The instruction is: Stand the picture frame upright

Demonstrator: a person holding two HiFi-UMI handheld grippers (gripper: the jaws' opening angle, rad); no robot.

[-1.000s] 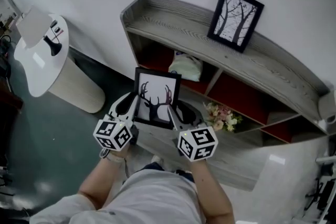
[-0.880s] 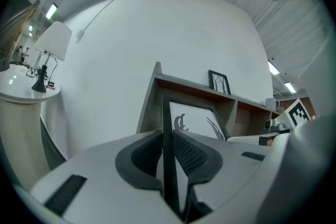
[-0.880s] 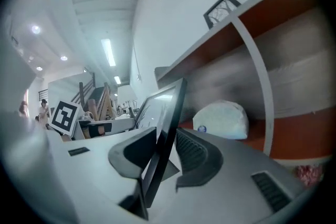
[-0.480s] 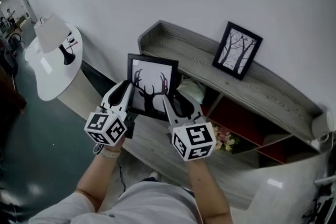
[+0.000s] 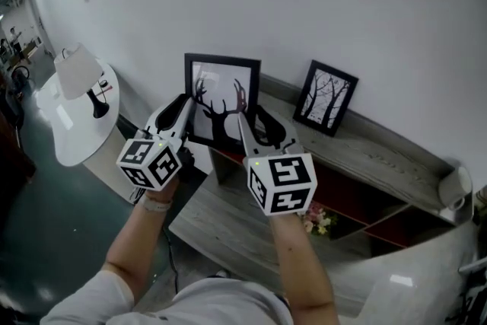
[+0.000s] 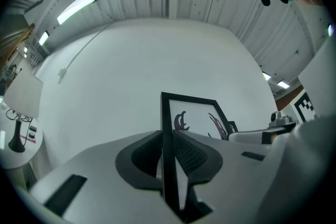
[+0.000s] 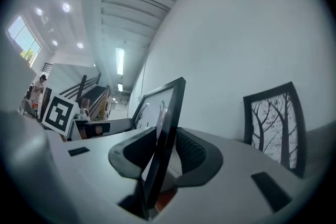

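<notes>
Before white wall, over left end of grey wooden shelf unit [image 5: 384,156]: black picture frame with antler print [image 5: 222,97] held upright, print facing person. Left gripper [image 5: 187,116] clamped on its left edge, right gripper [image 5: 245,125] clamped on its right edge. Only head view shows both grips at once, plus round white side table [image 5: 72,129] far left. Left gripper view: frame edge-on, pinched between pads. Right gripper view: same, frame tilted; black frame with tree print [image 7: 275,123] stands apart at right.
</notes>
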